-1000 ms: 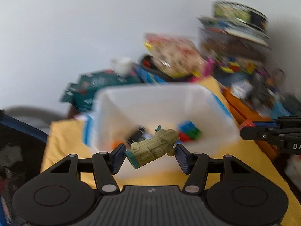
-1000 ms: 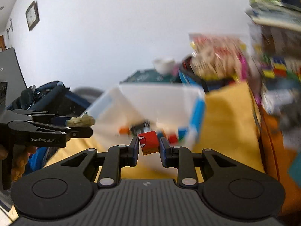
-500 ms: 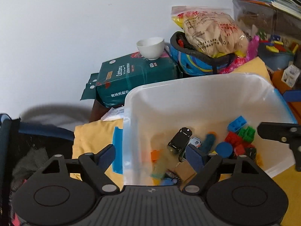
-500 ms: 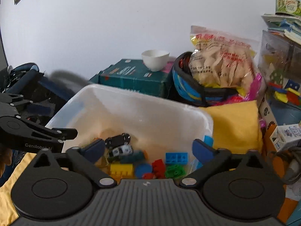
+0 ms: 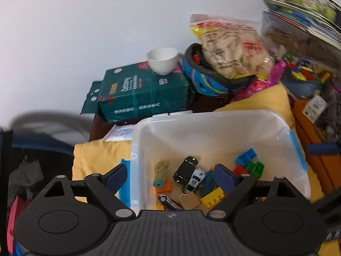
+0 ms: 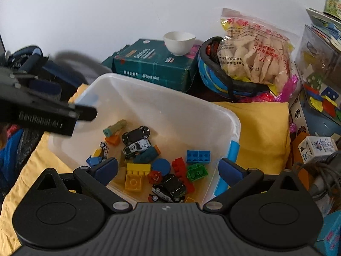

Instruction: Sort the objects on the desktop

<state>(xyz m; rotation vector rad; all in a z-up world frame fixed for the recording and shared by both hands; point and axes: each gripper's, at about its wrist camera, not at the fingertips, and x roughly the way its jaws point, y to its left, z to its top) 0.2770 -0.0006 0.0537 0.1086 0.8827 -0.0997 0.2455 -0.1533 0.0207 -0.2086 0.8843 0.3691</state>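
Note:
A clear plastic bin (image 5: 213, 115) (image 6: 162, 104) on a yellow cloth holds toy cars and building bricks. The olive toy with a teal end (image 5: 160, 173) (image 6: 115, 127) lies in the bin near its left wall. The small red cube (image 6: 155, 176) lies among the bricks near the front. My left gripper (image 5: 172, 176) is open and empty above the bin's near left corner; it also shows at the left of the right wrist view (image 6: 64, 115). My right gripper (image 6: 168, 168) is open and empty above the bin's near edge.
Behind the bin stand a green box (image 5: 142, 91) with a white bowl (image 5: 163, 60) on it, a blue helmet (image 6: 226, 85) and a bag of snacks (image 6: 255, 49). Boxes and stacked toys (image 6: 319, 89) crowd the right. A dark bag (image 5: 32, 160) lies left.
Both grippers opened over the bin. The olive toy dropped from my left gripper and the red cube from my right; both now lie in the bin.

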